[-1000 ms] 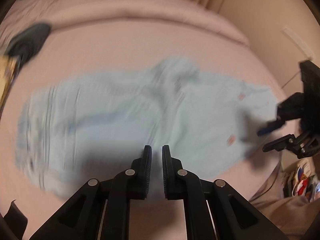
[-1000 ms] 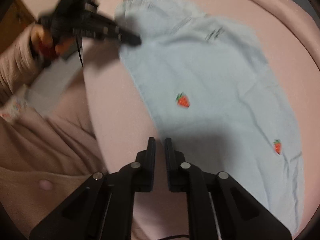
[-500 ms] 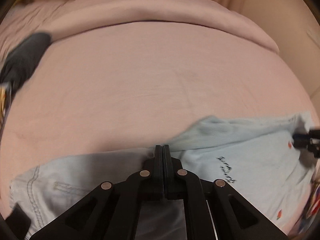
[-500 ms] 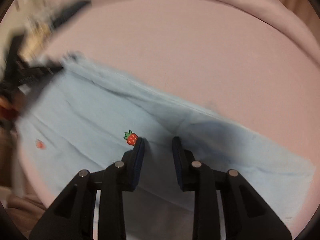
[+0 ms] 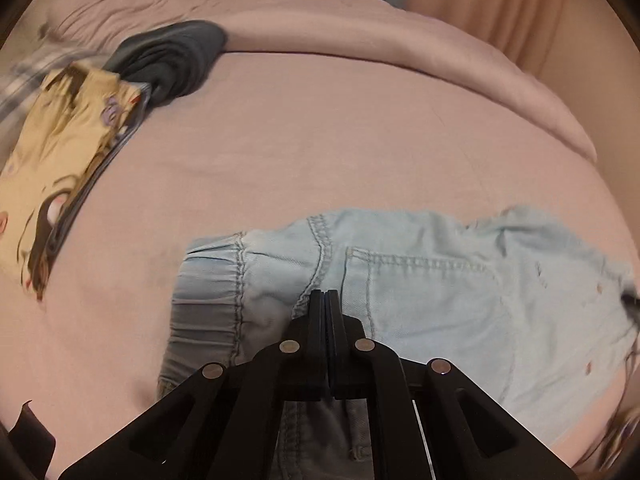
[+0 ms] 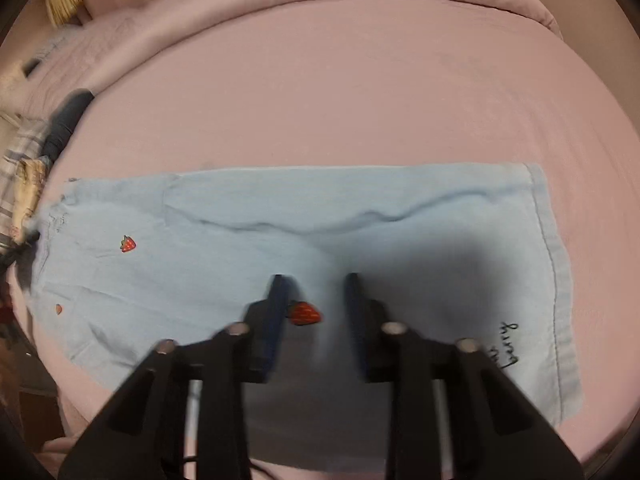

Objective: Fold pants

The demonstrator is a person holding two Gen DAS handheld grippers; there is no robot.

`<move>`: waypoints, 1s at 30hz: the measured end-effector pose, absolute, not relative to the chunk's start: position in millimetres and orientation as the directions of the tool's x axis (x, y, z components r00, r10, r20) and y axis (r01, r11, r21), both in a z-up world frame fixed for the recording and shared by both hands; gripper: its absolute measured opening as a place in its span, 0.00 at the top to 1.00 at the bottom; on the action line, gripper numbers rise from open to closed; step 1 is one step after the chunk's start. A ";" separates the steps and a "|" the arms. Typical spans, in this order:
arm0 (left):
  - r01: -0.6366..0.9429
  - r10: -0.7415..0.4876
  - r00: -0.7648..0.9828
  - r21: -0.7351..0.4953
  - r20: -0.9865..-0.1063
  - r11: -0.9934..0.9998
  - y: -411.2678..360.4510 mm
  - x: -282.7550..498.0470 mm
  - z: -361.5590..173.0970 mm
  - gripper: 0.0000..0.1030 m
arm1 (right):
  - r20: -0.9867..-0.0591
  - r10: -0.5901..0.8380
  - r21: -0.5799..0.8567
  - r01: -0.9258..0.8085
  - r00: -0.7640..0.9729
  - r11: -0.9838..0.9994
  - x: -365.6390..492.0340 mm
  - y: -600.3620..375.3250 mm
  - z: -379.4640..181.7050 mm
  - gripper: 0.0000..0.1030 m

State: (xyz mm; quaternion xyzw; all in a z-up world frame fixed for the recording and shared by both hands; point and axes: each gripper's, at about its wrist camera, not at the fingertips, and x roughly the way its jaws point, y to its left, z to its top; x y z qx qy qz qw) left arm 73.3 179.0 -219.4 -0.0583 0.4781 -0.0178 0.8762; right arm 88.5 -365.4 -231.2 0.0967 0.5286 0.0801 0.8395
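- Since a second ago the left tool point(image 5: 325, 293) has gone from a narrow gap above the spread cloth to fingers pressed flat together, and the pale blue denim pants point(image 5: 420, 280) now lie folded lengthwise instead of spread wide.
- Left tool is down at the seat seam of the pants, just beside the gathered elastic waistband point(image 5: 208, 300); fingers together, pinching a ridge of the blue denim that rises to the tips.
- Right tool point(image 6: 316, 280) has swung round from the bed's edge and now hovers over the leg end of the pants; its jaws are closing, a narrow gap between them, blue cloth and a red strawberry patch point(image 6: 305, 313) showing in that gap, pads not pressing on anything I can see.
- Right of that tool, black script lettering point(image 6: 502, 346) runs near the hem.
- Further left on the leg, a second red strawberry patch point(image 6: 128, 243).
- The pants lie across the near part of the pink bed sheet point(image 5: 320, 140), waistband to the left in the left view.
- Beyond them, bare sheet.
- Far left, a yellow printed cloth point(image 5: 56, 156) and a dark grey folded garment point(image 5: 172, 56) touching it.
- At the back, a rolled pink duvet point(image 5: 360, 28).
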 end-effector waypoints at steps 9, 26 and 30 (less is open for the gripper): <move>-0.027 -0.111 0.587 -0.156 -0.802 0.987 142.7 72.5 -177.8 0.37 | -0.752 0.254 0.473 0.230 0.609 0.850 4.4 -472.2 -183.7 0.54; 0.311 -0.623 0.282 -0.545 -0.730 0.779 -72.4 74.6 -190.4 0.24 | -0.646 0.293 0.695 0.383 0.705 0.609 -57.6 -491.2 -236.0 0.51; 0.338 -0.624 0.210 -0.543 -0.753 0.769 -107.3 73.2 -210.2 0.24 | -0.594 0.274 0.733 0.369 0.756 0.571 -67.8 -508.7 -230.8 0.58</move>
